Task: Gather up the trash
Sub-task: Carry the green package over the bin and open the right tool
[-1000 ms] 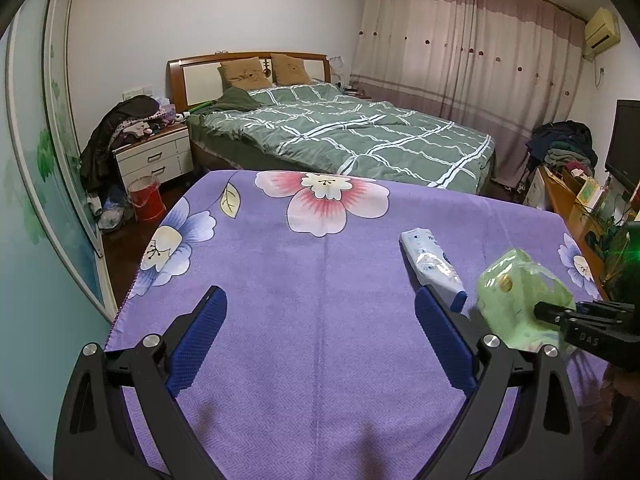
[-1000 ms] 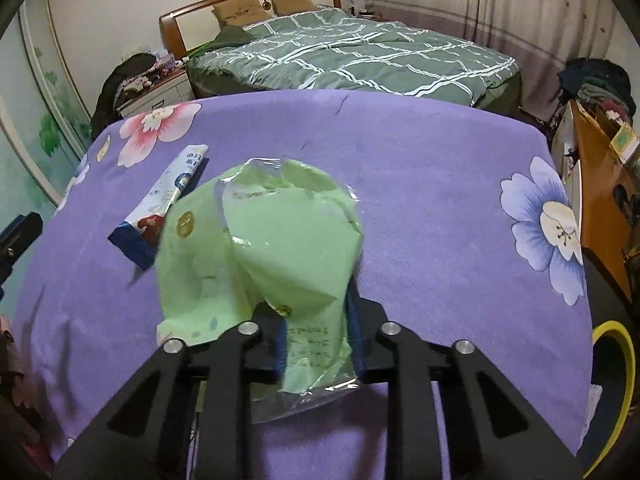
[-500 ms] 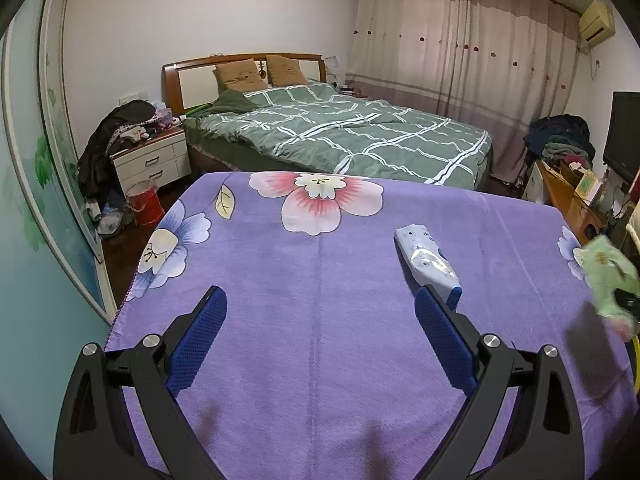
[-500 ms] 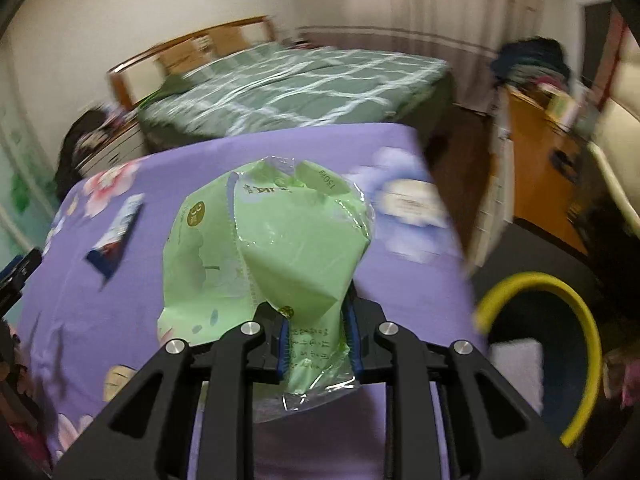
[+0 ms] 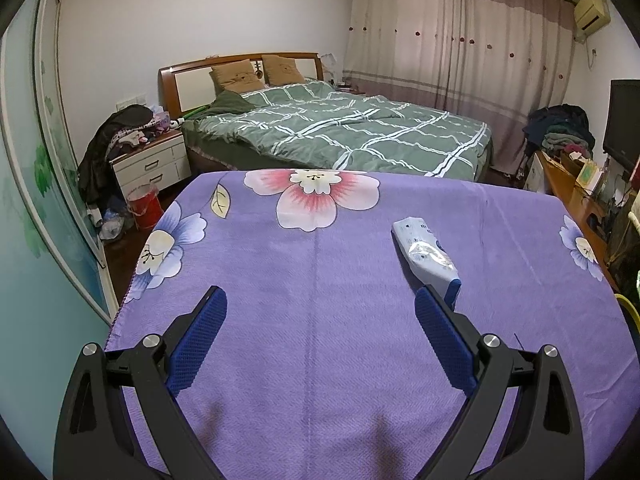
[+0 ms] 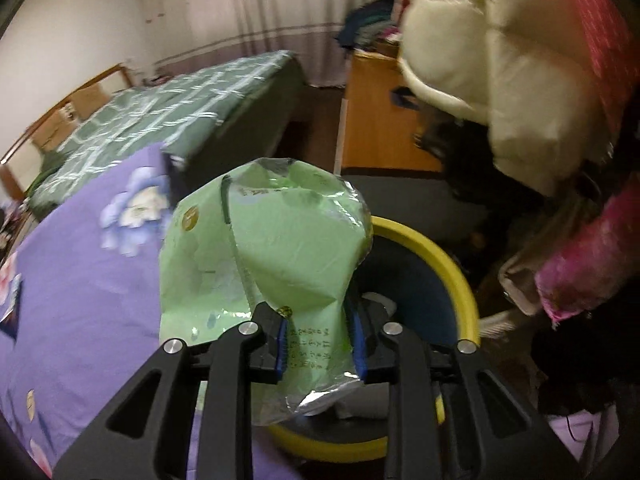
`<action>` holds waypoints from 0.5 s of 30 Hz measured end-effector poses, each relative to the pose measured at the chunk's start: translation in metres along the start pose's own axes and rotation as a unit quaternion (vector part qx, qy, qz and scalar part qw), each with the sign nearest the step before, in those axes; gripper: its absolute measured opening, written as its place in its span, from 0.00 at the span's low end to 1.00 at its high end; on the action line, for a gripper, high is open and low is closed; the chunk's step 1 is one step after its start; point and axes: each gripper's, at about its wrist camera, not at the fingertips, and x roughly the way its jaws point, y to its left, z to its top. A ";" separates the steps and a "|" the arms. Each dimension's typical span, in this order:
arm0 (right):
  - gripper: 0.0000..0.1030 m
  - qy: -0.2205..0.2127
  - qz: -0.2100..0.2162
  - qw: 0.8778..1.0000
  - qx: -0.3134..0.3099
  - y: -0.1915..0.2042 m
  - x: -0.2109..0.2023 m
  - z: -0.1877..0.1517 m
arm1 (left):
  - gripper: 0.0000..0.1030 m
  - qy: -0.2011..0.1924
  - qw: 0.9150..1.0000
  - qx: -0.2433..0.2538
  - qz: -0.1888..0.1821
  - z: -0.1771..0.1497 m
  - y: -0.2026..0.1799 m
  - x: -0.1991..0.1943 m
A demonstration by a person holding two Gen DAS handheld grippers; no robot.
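My right gripper (image 6: pixel 320 336) is shut on a crumpled light-green snack bag (image 6: pixel 264 256) and holds it above a dark bin with a yellow rim (image 6: pixel 448 264) beside the table. My left gripper (image 5: pixel 320 304) is open and empty, low over the purple flowered tablecloth (image 5: pixel 312 344). A white and blue wrapper (image 5: pixel 426 254) lies on the cloth just beyond my left gripper's right fingertip (image 5: pixel 428 300). A sliver of the bin's yellow rim (image 5: pixel 628 308) shows at the right edge of the left wrist view.
A bed with a green checked cover (image 5: pixel 344 132) stands behind the table. A nightstand (image 5: pixel 150 164) and a red bucket (image 5: pixel 143 206) are at the left. A wooden desk (image 5: pixel 568 188) is at the right. A white puffy jacket (image 6: pixel 492 56) and pink cloth (image 6: pixel 588 264) hang near the bin.
My right gripper has swung right with the green bag, off the table to above the yellow-rimmed bin. It has left the left wrist view. My left gripper has stayed put.
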 end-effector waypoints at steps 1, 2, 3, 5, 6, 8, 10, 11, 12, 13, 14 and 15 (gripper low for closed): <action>0.43 0.004 -0.005 1.000 0.004 -0.004 0.002 -0.001 | 0.91 0.000 1.000 0.001 0.000 0.000 0.000 0.000; 0.50 0.004 -0.009 1.000 0.009 -0.008 0.004 -0.001 | 0.91 0.000 1.000 0.002 0.000 0.000 -0.001 0.000; 0.52 0.003 -0.014 1.000 0.012 -0.010 0.004 -0.002 | 0.91 0.000 1.000 0.002 0.001 0.000 -0.001 0.000; 0.55 0.002 -0.017 1.000 0.017 -0.015 0.004 -0.002 | 0.91 0.001 1.000 0.001 0.000 0.000 -0.001 0.000; 0.56 0.000 -0.017 1.000 0.019 -0.016 0.003 -0.002 | 0.91 0.002 1.000 0.001 0.000 0.000 -0.001 0.000; 0.58 -0.007 -0.015 1.000 0.025 -0.017 -0.002 -0.003 | 0.91 0.002 1.000 0.002 -0.001 -0.001 -0.002 0.000; 0.58 -0.016 0.001 1.000 0.026 -0.011 -0.006 -0.002 | 0.91 0.002 1.000 0.004 -0.002 -0.001 -0.002 0.001; 0.58 -0.023 0.014 0.999 0.024 -0.006 -0.010 -0.004 | 0.91 0.002 1.000 0.006 -0.002 -0.001 -0.003 0.000; 0.58 -0.030 0.025 0.999 0.018 0.001 -0.015 -0.007 | 0.91 0.002 1.000 0.007 -0.003 -0.002 -0.004 0.001; 0.59 -0.035 0.035 0.999 0.013 0.008 -0.017 -0.009 | 0.91 0.003 1.000 0.008 -0.003 -0.002 -0.004 0.001; 0.59 -0.040 0.049 0.998 0.006 0.018 -0.023 -0.014 | 0.91 0.004 1.000 0.010 -0.004 -0.002 -0.005 0.001; 0.60 -0.043 0.063 0.997 -0.005 0.029 -0.027 -0.018 | 0.91 0.005 1.000 0.012 -0.005 -0.002 -0.006 0.001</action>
